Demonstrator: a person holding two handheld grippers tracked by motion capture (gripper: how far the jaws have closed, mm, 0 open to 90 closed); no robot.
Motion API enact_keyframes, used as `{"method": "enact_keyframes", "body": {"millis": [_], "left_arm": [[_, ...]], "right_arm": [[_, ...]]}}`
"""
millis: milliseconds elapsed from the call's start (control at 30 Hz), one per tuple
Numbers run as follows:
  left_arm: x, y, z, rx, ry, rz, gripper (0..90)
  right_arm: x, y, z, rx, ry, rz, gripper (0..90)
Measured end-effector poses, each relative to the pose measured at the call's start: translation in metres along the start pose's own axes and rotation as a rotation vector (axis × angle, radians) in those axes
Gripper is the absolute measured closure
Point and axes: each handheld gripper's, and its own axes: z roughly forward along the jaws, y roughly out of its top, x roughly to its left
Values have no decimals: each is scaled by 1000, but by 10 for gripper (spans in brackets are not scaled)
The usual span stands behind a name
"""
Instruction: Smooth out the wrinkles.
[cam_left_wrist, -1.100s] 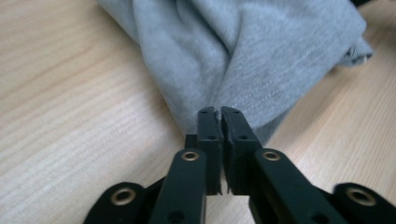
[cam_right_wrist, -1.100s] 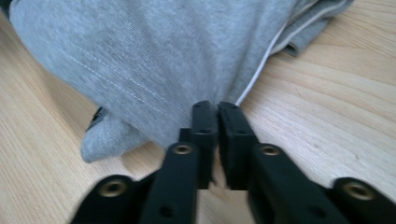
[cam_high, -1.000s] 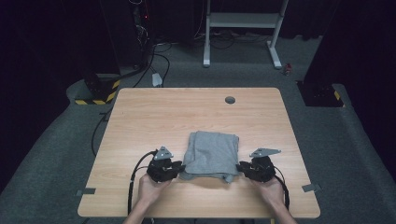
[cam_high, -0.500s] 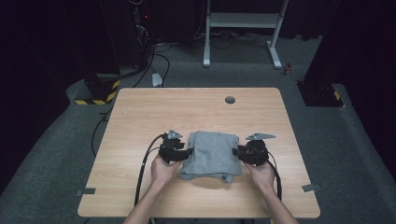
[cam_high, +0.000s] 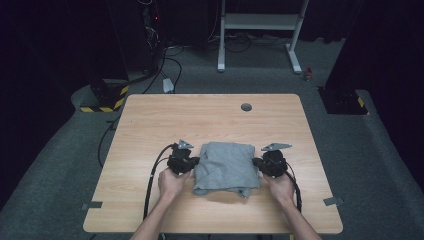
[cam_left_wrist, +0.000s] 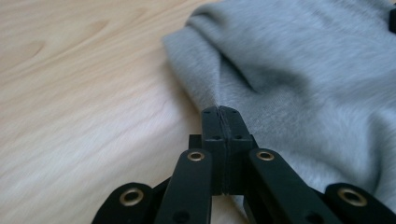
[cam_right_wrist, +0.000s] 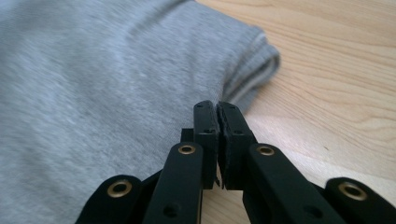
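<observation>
Grey folded cloth (cam_high: 226, 167) lies on the tabletop (cam_high: 210, 117). Left tongs (cam_left_wrist: 219, 112) and right tongs (cam_right_wrist: 217, 108) have just closed, each pinching a side edge. Lifting or further folding appears still to come.

The high view looks forward and down from above the person's side onto the whole table (cam_high: 150, 120), from well off. The left gripper view rides low at 9 o'clock of the cloth (cam_high: 226, 167), very near, facing its edge. The right gripper view does the same from 3 o'clock. All three share the cloth and the wood beside it.
</observation>
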Motion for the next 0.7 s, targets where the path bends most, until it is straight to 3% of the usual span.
{"method": "enact_keyframes", "body": {"millis": [33,233,267,367,433,533,667,700], "left_arm": [[3,-6,-5,4,-7,-21,898],[7,-22,-16,22,-41,-55,894],[9,-20,-17,0,-37,-51,886],[9,-7,-14,-38,-18,-65,742],[8,2,-8,-43,10,-51,653],[11,15,4,-28,37,-37,604],[16,25,22,-39,27,-43,555],[17,26,25,-45,8,-54,553]], "right_arm": [[-1,-1,0,5,-3,1,873],[-1,-6,3,25,12,-11,863],[1,-5,4,27,21,-16,850],[5,-2,3,-1,32,-13,755],[5,4,1,-30,36,8,718],[6,12,0,-47,21,14,700],[4,24,6,-56,12,21,684],[4,27,9,-51,11,27,683]]}}
